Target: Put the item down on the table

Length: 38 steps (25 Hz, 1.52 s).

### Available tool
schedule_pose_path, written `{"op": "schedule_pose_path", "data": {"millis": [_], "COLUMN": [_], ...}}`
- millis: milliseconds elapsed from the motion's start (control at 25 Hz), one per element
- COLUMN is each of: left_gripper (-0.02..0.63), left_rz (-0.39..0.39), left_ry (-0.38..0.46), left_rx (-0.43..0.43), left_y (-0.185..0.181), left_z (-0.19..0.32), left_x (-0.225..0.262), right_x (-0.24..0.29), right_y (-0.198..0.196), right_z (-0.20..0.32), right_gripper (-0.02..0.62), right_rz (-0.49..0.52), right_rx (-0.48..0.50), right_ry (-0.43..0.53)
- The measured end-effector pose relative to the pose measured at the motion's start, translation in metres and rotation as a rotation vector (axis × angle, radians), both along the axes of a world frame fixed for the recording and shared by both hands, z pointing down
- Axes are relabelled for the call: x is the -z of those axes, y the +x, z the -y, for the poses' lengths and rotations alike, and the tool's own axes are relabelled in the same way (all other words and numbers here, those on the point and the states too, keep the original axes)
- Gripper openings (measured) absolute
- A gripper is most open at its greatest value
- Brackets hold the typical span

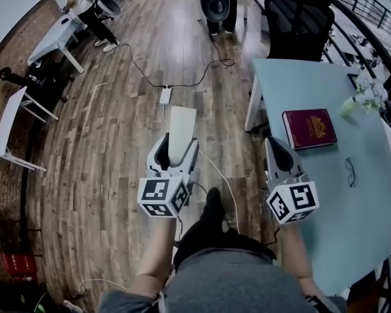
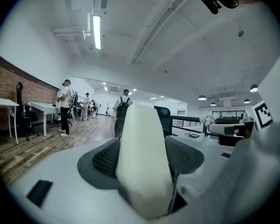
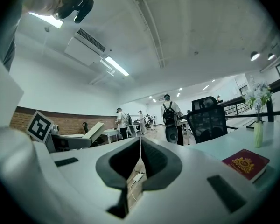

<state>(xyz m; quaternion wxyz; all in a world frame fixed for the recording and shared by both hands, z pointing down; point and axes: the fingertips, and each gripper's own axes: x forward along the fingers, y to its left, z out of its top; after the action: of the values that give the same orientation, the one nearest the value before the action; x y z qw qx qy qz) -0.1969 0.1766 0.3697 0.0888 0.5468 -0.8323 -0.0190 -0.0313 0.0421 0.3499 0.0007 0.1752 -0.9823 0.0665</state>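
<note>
A cream-white flat oblong item [image 1: 181, 130] sticks out forward between the jaws of my left gripper [image 1: 176, 146], which is shut on it over the wooden floor, left of the table. In the left gripper view the item [image 2: 144, 162] fills the gap between the grey pads [image 2: 101, 160], with the left gripper [image 2: 143, 146] held level. My right gripper [image 1: 278, 150] hovers at the near left edge of the pale teal table [image 1: 313, 87]; its jaws meet with nothing between them, as the right gripper view shows [image 3: 140, 146].
On the table lie a dark red book [image 1: 309, 128] and a pair of glasses [image 1: 350, 171], with a small vase of flowers [image 1: 365, 95] at the far right. A black office chair [image 1: 298, 18] stands behind the table. A power strip [image 1: 165, 95] and cables cross the floor.
</note>
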Motion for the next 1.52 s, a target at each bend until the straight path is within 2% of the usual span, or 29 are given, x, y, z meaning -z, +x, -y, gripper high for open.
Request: {"op": "schedule_pose_path", "data": {"millis": [360,720,1120,1520], "left_gripper": [0.307,0.307,0.307,0.307], "left_rz": [-0.01,-0.018,-0.018,0.01], "left_ry": [-0.009,-0.009,-0.015,-0.005], "left_rx": [-0.061,-0.113,-0.195,-0.338], "left_y": [-0.08,-0.12,-0.121,-0.09], "left_z": [0.068,0.113,0.165,0.265], "left_x": [-0.001,-0.007,-0.005,0.003], "right_x": [-0.007,-0.012,-0.008,0.009], "right_y": [-0.071,-0.1,-0.085,-0.048], "right_z": [0.056,0.09,0.122,0.192], "right_gripper": [0.0,0.0,0.0,0.0], "right_rz": [-0.021,-0.033,-0.038,-0.009], "right_rx": [-0.064,-0.142,-0.24,-0.373], "right_ry": [-0.021,-0.017,-0.018,0.018]}}
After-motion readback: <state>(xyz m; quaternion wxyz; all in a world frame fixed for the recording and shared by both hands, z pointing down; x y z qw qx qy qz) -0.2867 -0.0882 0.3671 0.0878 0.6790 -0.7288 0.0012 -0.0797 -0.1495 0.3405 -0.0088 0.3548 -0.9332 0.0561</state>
